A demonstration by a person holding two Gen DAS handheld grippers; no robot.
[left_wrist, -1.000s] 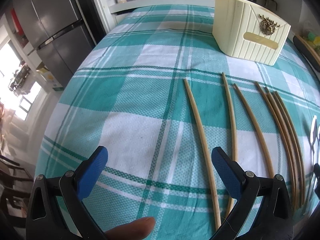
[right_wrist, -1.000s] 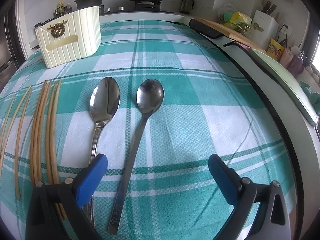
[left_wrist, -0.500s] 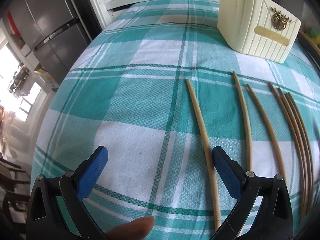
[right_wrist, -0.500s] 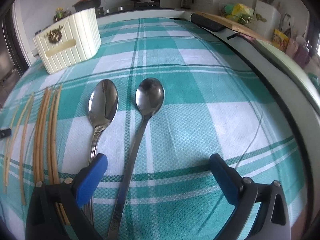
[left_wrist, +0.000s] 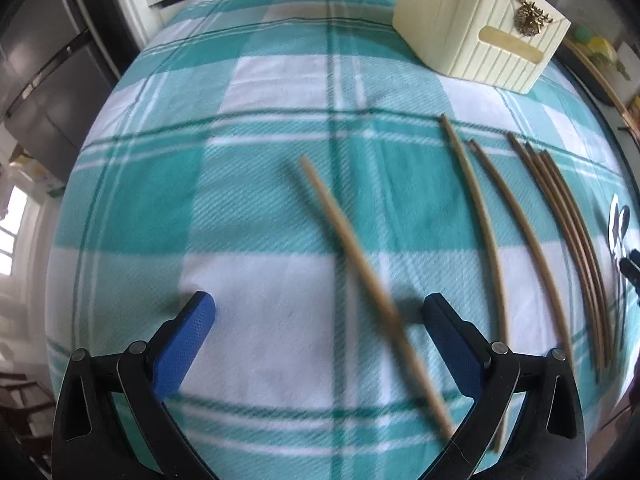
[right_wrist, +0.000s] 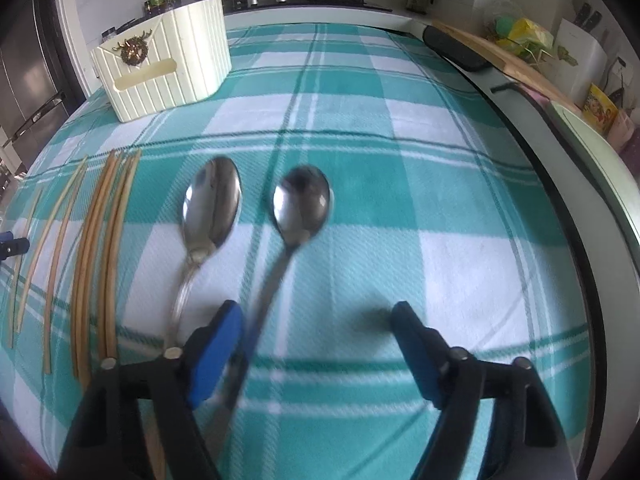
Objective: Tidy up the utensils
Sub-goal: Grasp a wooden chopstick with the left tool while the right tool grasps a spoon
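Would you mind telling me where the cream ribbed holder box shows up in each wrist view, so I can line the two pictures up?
Left wrist view: the cream holder box stands at the top right, beyond the chopsticks' far ends.
Right wrist view: the same box stands at the upper left, beyond the chopsticks and spoons.
Shared landmark: the tight bundle of chopsticks, right in the left view, left in the right view.

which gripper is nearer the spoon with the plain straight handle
Right. The right gripper straddles that spoon's handle, jaws just closing; the left gripper sits over a chopstick, far across.

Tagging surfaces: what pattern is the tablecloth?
Teal-and-white plaid tablecloth with thin dark green lines; clearest in the right wrist view.
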